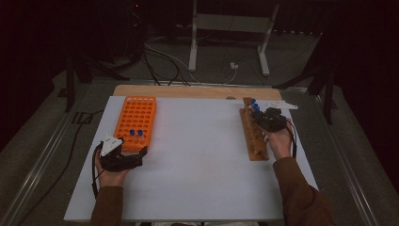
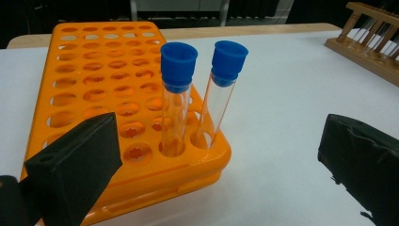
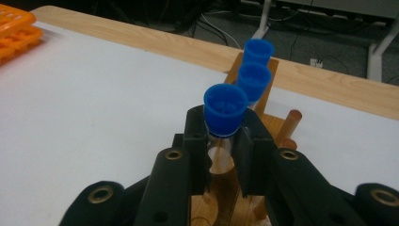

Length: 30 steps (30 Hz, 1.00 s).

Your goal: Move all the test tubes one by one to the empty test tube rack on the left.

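I have a white table (image 1: 197, 155) in front of me, with an orange rack (image 1: 136, 121) at the near left and a wooden rack (image 1: 251, 134) at the right. Two blue-capped tubes (image 2: 175, 103) already stand in the near corner of the orange rack. Three more stand in the far end of the wooden rack, and my right claw (image 3: 225, 141) is closed on the nearest tube (image 3: 225, 113), its pads pressed on the clear wall just under the blue cap (image 3: 226, 107). My left claw (image 2: 216, 160) hangs open, holding nothing, just near of the orange rack.

I judge the tube light, stiff and thin-walled, probably glass or hard plastic, so it is smooth, slippery and easy to crack if I squeeze hard. The hold just under the cap looks right to me: the cap's rim should stop the tube sliding down. I would lift it straight up, since a sideways pull could lever it against the wooden hole.
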### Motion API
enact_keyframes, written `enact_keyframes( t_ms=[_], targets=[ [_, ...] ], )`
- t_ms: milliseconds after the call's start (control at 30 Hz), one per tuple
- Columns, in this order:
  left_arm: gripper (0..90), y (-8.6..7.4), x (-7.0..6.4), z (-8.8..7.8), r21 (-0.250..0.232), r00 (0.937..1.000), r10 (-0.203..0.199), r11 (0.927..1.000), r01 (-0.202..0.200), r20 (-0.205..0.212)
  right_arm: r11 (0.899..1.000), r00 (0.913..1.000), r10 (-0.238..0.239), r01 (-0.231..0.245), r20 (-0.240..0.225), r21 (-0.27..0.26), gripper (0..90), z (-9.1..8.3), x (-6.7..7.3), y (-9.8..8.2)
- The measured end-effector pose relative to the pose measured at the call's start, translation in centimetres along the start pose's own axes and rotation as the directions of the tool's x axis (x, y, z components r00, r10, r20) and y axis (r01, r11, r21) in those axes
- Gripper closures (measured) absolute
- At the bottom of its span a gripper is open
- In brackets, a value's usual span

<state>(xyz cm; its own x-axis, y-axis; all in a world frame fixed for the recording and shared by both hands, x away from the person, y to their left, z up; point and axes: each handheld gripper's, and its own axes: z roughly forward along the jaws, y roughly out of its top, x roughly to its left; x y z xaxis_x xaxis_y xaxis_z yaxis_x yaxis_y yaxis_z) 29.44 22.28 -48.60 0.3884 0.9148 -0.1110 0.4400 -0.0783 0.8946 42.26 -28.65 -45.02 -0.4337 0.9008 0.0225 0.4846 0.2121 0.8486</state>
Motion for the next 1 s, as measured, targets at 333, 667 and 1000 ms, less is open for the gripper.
enact_keyframes(
  t_ms=[333, 667, 1000],
  targets=[
    [0.7, 0.0, 0.0, 0.0, 0.004, 1.0000, 0.002, 1.0000, -0.002, 0.000, 1.000, 1.0000, -0.005, 0.005, -0.001, -0.015, 76.6, -0.9, 0.2, 0.7],
    [0.7, 0.0, 0.0, 0.0, 0.006, 1.0000, 0.003, 1.0000, -0.003, 0.000, 0.999, 0.9999, -0.010, 0.010, 0.003, -0.038, 76.6, -1.8, 0.3, 1.6],
    [0.7, 0.0, 0.0, 0.0, 0.008, 1.0000, 0.003, 1.0000, -0.003, -0.001, 0.996, 0.9995, -0.030, 0.031, 0.015, -0.081, 76.6, -3.3, 0.8, 3.0]
  ],
)
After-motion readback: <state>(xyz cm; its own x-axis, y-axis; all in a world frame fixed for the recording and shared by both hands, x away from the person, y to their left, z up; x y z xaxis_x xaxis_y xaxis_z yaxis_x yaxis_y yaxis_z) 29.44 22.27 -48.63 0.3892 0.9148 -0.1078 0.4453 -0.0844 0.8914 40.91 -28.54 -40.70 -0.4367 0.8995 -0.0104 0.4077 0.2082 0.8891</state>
